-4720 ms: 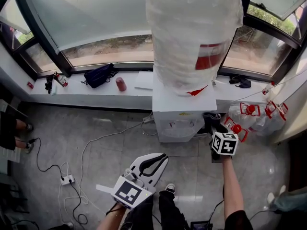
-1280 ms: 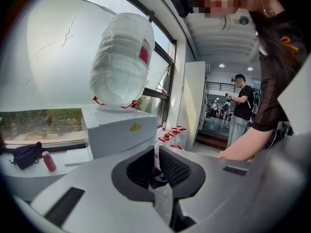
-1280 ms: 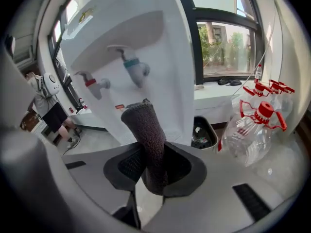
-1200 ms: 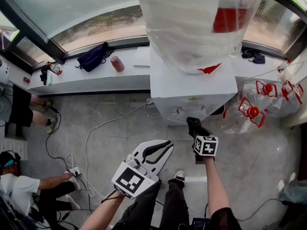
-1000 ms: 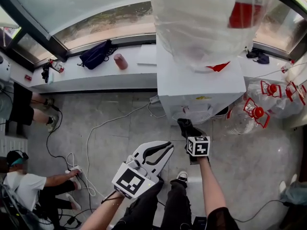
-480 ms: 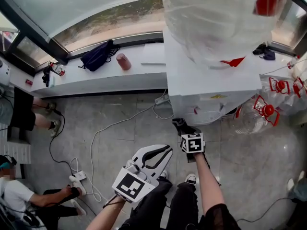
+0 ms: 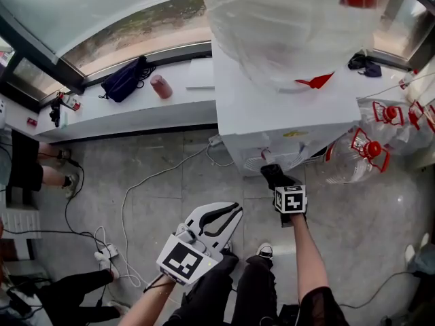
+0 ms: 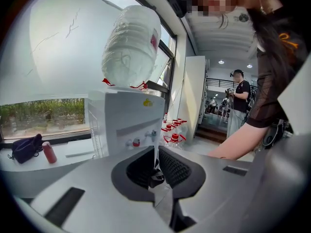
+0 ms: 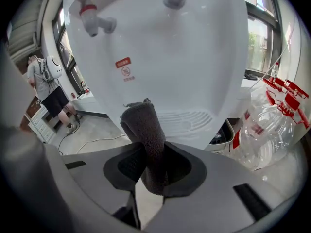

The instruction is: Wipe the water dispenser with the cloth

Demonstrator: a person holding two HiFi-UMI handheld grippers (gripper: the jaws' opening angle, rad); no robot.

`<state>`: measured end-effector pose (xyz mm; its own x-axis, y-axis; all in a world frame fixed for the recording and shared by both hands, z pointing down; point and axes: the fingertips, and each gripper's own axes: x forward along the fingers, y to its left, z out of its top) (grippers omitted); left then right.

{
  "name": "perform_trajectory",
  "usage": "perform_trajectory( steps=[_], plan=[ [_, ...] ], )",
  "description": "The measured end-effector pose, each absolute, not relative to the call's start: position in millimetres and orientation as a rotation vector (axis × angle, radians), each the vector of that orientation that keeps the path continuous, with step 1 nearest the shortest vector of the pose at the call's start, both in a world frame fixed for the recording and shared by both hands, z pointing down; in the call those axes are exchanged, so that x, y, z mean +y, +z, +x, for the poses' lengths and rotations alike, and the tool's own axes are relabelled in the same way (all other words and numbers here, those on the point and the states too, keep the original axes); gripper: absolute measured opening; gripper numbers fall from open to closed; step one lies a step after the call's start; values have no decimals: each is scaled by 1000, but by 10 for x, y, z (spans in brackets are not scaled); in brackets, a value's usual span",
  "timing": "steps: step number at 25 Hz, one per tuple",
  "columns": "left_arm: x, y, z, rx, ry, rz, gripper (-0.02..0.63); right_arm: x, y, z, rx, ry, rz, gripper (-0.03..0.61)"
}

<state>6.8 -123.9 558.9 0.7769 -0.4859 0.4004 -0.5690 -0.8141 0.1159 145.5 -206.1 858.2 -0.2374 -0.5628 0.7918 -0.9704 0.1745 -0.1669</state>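
The white water dispenser [image 7: 272, 124] stands against the window sill with a big clear bottle [image 7: 272, 26] upside down on top. My right gripper [image 7: 279, 183] is shut on a dark grey cloth [image 7: 270, 172] at the dispenser's front, just below the taps. In the right gripper view the cloth [image 9: 144, 125] sticks up out of the gripper [image 9: 153, 168], its top close to the white front panel [image 9: 189, 57] under the red tap [image 9: 91, 14]. My left gripper [image 7: 234, 210] hangs low by the person's legs, shut and empty. In its own view that gripper [image 8: 156, 168] faces the dispenser [image 8: 124, 125] from a distance.
Several empty bottles with red caps [image 7: 363, 158] lie right of the dispenser. Cables [image 7: 136, 195] and a power strip [image 7: 104, 255] lie on the floor at left. A black bag [image 7: 122, 80] and a red cup [image 7: 161, 87] sit on the sill. People [image 7: 27, 161] are at far left.
Over the last half second my right gripper and the cloth shifted right, from the dispenser's front left corner to under its taps. The left gripper stayed low and shut.
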Motion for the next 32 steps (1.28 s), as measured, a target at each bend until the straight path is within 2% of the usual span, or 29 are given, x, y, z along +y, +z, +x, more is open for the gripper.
perform_trajectory(
  steps=[11,20,26,32],
  plan=[
    [-1202,5680,492,-754,549,2752,31,-2135,8569,2520,-1777,903,1581,106],
    [-1149,5702,673,-720,577,2768,31,-2230,8418,2954,-1762,861,1641,106],
    [-1149,5703,687,-732,563,2760,31,-1931,8493,2685,-1807,893,1595,106],
    [-1193,5859,598,-738,557,2788,31,-1532,8867,1878,-1904,878,1388,104]
  ],
)
